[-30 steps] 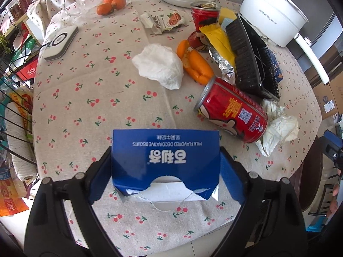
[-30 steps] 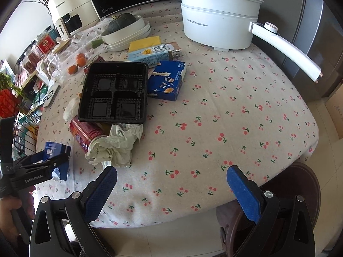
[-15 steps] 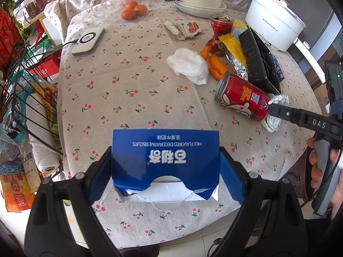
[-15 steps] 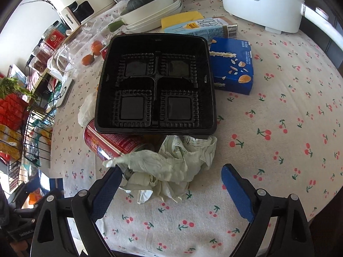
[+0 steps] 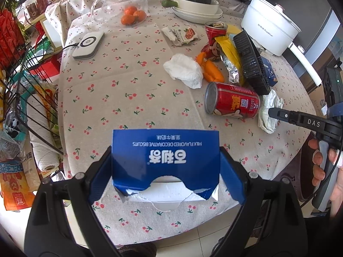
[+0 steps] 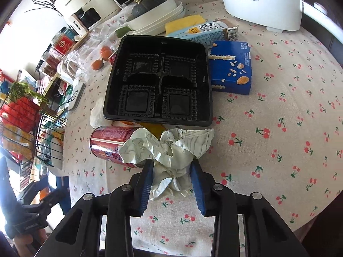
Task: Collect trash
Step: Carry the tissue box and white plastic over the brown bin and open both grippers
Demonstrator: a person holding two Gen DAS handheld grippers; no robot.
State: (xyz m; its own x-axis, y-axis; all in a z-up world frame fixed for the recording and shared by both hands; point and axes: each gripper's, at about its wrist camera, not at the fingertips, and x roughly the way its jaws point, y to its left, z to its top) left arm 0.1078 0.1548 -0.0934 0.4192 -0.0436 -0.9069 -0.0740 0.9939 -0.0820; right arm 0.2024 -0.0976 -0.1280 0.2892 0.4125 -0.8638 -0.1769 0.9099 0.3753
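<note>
Fingers of the right gripper (image 6: 172,176) are closing on the crumpled paper (image 6: 171,150) lying near the red can (image 6: 107,143), so squeeze fully before lifting, while the left gripper (image 5: 166,171) clamps the blue box (image 5: 166,150).

Both wrist views steeply down, close; share table (image 5: 133,81).

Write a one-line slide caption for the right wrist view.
Right claw closing on crumpled paper beside a tipped red can, just below an empty black tray.
</note>
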